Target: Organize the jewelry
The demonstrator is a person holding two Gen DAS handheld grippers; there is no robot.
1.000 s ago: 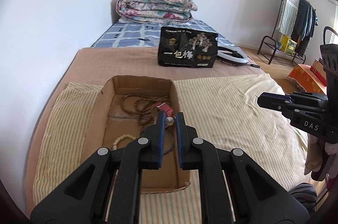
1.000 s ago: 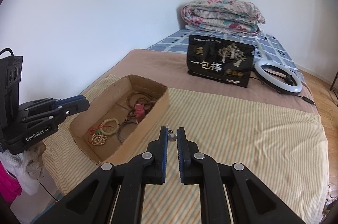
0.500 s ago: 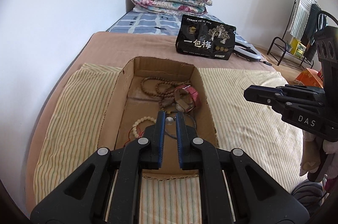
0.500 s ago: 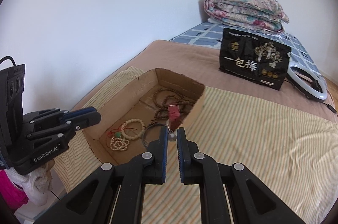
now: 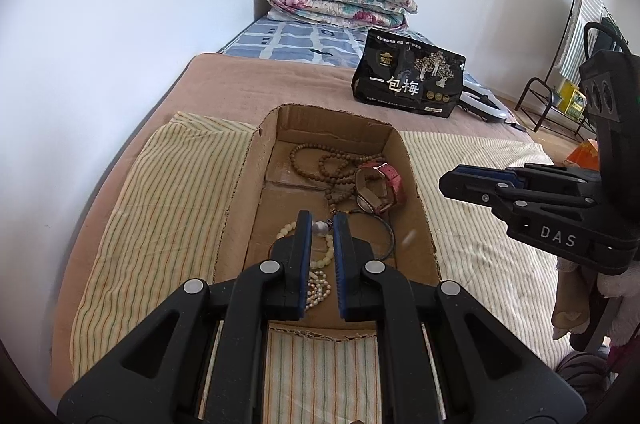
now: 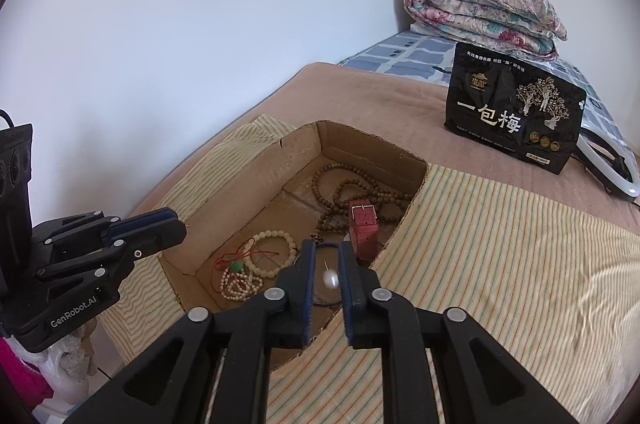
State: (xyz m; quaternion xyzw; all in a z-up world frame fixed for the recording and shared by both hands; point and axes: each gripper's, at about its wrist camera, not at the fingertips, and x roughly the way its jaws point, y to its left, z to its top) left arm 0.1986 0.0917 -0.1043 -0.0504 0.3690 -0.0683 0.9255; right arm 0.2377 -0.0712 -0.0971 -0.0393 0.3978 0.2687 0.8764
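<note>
Now the right gripper (image 6: 327, 249) is opening, and its pearl (image 6: 330, 278) sits loose between the jaws, right over the near wall of the cardboard box (image 6: 256, 180). It may hit that edge and bounce onto the striped cloth (image 6: 480, 244). The left gripper (image 5: 322, 220) squeezes a second pearl (image 5: 320, 228) above the box. I count two pearls, one pink watch (image 6: 363, 224), one cream bracelet (image 6: 272, 248), one small white string (image 6: 240, 284), one dark cord (image 5: 386, 236). The brown beads (image 6: 348, 188) are too tangled to count.
</note>
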